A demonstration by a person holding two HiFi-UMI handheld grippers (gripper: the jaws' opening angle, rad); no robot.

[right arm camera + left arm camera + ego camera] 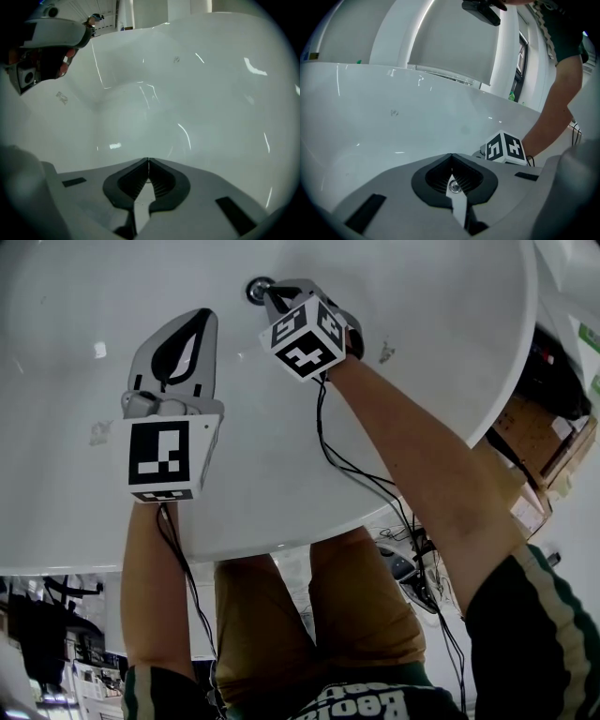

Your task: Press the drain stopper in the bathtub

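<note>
The head view looks down into a white bathtub [431,352]. The round dark-rimmed drain stopper [257,289] sits on its floor at the top. My right gripper [273,296] is shut, its tips at the stopper's right edge; whether they touch it I cannot tell. The right gripper view has the shut right gripper [148,161] before bare tub wall [201,103], with the stopper hidden. My left gripper [202,315] hovers shut and empty to the left of the stopper. In the left gripper view, the left gripper [451,155] points at the tub wall, the right gripper's marker cube [505,147] just beyond.
The tub's curved rim [375,514] runs along the near side, with the person's legs [309,615] below it. Cables [375,488] trail from both grippers. Cardboard boxes [544,442] stand outside the tub at right. A small mark [385,352] sits on the tub floor.
</note>
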